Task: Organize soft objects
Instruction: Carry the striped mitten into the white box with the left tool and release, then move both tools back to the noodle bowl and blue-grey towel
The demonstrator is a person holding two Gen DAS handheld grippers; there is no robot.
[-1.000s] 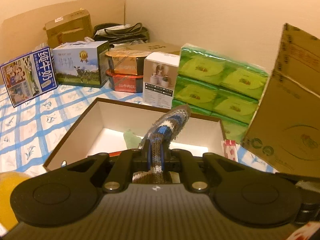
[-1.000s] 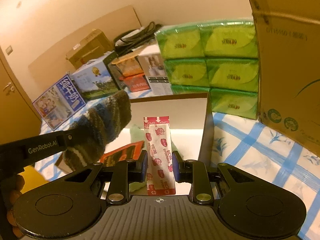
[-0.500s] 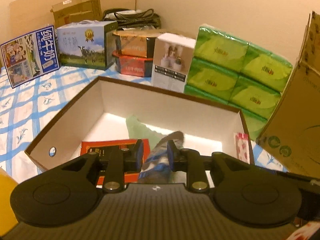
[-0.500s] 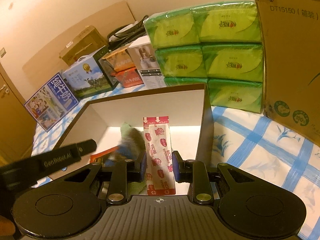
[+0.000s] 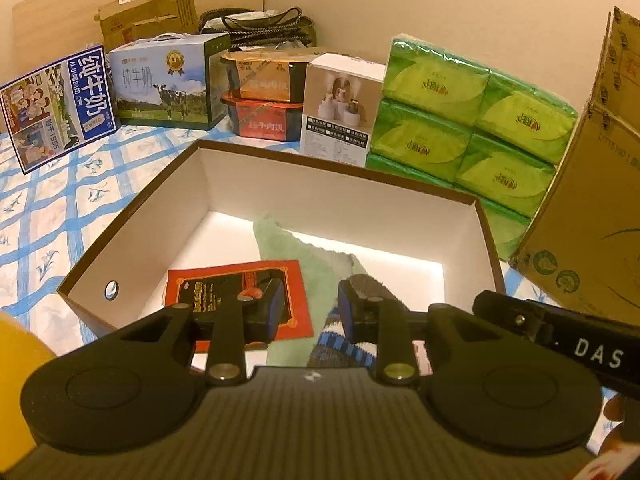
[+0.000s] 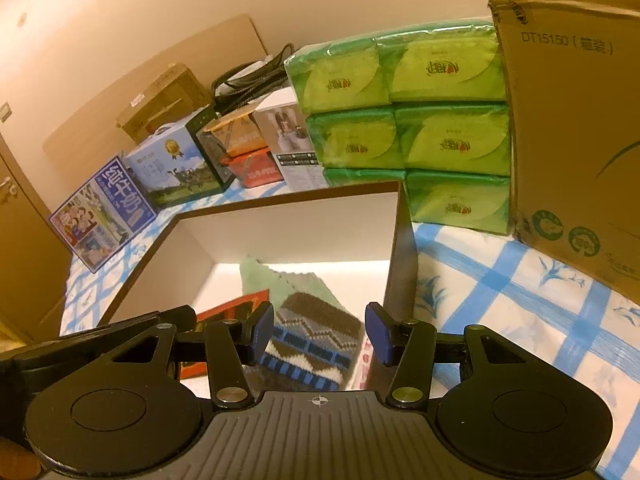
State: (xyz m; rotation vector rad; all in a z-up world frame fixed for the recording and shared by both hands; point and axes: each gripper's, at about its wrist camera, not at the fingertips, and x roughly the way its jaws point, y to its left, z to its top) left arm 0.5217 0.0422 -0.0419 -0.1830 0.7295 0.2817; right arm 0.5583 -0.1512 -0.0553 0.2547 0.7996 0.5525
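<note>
An open white box with a brown rim (image 5: 336, 166) (image 6: 288, 200) stands on the checked cloth. In it lie a pale green cloth (image 5: 304, 256) (image 6: 260, 278), a red packet (image 5: 236, 280) (image 6: 232, 306) and a striped knitted sock (image 5: 340, 340) (image 6: 316, 336). My left gripper (image 5: 310, 304) is open just above the sock and the cloth. My right gripper (image 6: 320, 330) is open over the box's right side, above the sock. A red-and-white packet (image 6: 365, 360) lies against the box's right wall below it.
Green tissue packs (image 5: 464, 120) (image 6: 404, 120) are stacked behind the box. A large cardboard carton (image 5: 592, 208) (image 6: 572, 120) stands at the right. Milk cartons (image 5: 56, 108) (image 6: 104, 216), a white product box (image 5: 340, 108) and food containers (image 5: 264, 96) line the back.
My left gripper lowered the sock into the box and opened, letting it go. My right gripper opened and released the red-and-white packet, which dropped beside the sock.
</note>
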